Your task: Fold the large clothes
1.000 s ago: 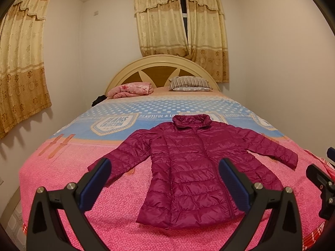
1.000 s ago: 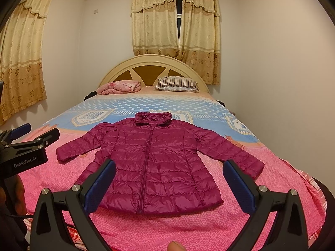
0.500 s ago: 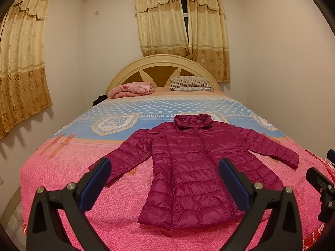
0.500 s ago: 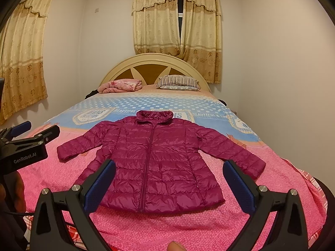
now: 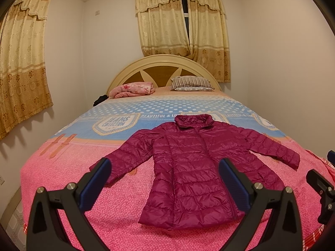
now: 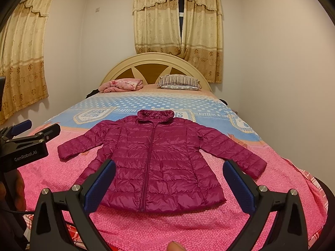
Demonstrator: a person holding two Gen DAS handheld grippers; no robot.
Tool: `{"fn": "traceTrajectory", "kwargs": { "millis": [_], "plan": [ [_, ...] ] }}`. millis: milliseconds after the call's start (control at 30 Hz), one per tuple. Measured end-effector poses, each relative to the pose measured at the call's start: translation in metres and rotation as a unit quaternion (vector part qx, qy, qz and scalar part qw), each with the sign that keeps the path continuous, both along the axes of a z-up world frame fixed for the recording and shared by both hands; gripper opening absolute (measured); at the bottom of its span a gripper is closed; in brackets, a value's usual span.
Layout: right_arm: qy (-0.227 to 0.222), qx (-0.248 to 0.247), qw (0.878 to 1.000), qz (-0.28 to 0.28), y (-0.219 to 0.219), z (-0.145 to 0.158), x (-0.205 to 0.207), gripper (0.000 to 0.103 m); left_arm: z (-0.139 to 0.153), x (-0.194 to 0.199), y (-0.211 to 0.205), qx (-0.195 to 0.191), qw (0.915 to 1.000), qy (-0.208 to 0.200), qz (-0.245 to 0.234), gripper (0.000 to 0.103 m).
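A magenta quilted puffer jacket (image 5: 194,167) (image 6: 155,163) lies flat and zipped on the bed, collar toward the headboard, both sleeves spread outward, hem nearest me. My left gripper (image 5: 165,177) hovers open above the near end of the bed, short of the hem, nothing between its blue-padded fingers. My right gripper (image 6: 168,179) is likewise open and empty, held over the hem. The left gripper's body (image 6: 27,148) shows at the left edge of the right wrist view; the right gripper's body (image 5: 322,188) shows at the right edge of the left wrist view.
The bed (image 5: 62,177) has a pink and blue patterned cover and a cream arched headboard (image 5: 163,67). A folded pink blanket (image 5: 132,89) and a striped pillow (image 5: 191,82) lie at the head. Walls stand close on the right; curtains (image 5: 23,62) hang on the left.
Both views have shifted very slightly; the jacket lies as before and both grippers remain open.
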State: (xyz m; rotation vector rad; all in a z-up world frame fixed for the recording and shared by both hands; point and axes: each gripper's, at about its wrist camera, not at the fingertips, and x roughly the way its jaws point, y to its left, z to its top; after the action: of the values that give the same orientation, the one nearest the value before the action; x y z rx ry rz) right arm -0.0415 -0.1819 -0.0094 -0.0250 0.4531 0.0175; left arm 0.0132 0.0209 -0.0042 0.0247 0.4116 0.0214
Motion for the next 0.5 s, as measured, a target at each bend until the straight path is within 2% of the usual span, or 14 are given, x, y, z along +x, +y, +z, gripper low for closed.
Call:
{"fn": "traceTrajectory", "kwargs": {
  "millis": [500],
  "plan": [
    [0.002, 0.005, 1.000, 0.007, 0.0012, -0.0005, -0.0004, 0.102, -0.0005, 0.0009, 0.0016, 0.000, 1.0000, 0.000, 0.001, 0.103]
  ]
}}
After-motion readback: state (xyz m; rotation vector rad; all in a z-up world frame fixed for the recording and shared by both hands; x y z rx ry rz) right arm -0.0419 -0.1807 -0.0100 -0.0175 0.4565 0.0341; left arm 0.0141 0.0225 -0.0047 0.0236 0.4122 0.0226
